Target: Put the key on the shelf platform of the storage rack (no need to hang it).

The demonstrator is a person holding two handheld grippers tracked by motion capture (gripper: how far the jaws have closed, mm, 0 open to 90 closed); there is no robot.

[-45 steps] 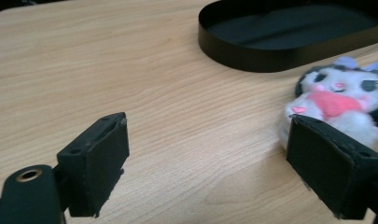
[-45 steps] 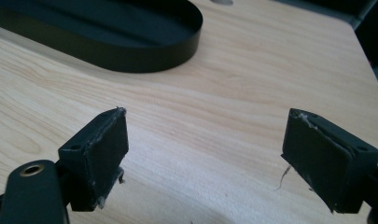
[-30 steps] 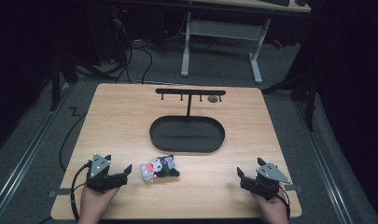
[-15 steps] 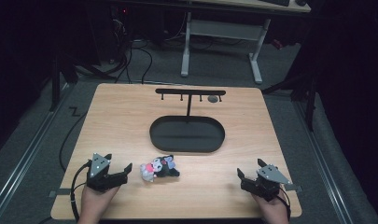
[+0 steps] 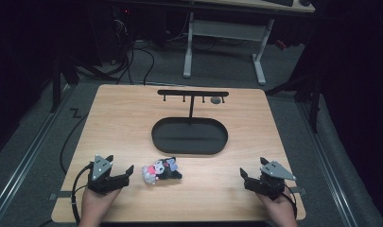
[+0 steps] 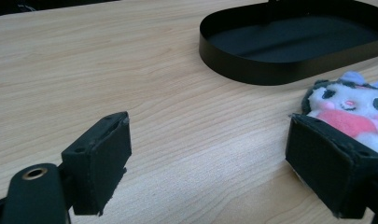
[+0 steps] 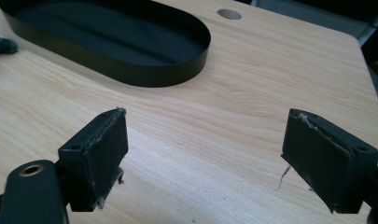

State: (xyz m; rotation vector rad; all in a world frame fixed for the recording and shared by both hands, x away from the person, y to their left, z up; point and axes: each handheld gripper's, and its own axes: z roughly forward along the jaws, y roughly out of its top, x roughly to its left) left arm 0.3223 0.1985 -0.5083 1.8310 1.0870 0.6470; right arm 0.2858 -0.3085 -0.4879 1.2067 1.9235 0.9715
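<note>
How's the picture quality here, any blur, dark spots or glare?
High view: table evenly lit, surroundings nearly black, slightly soft. Left gripper view: plush toy sharp enough, near tongs a little soft. Right gripper view: black tray clear, no strong glare.

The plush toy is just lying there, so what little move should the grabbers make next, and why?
Probably slide the left gripper toward the plush toy so its open jaws straddle it. The toy lies on the table just beside that gripper, nearer than the right gripper, and nothing sits between the jaws, which have just been closing a little.
</note>
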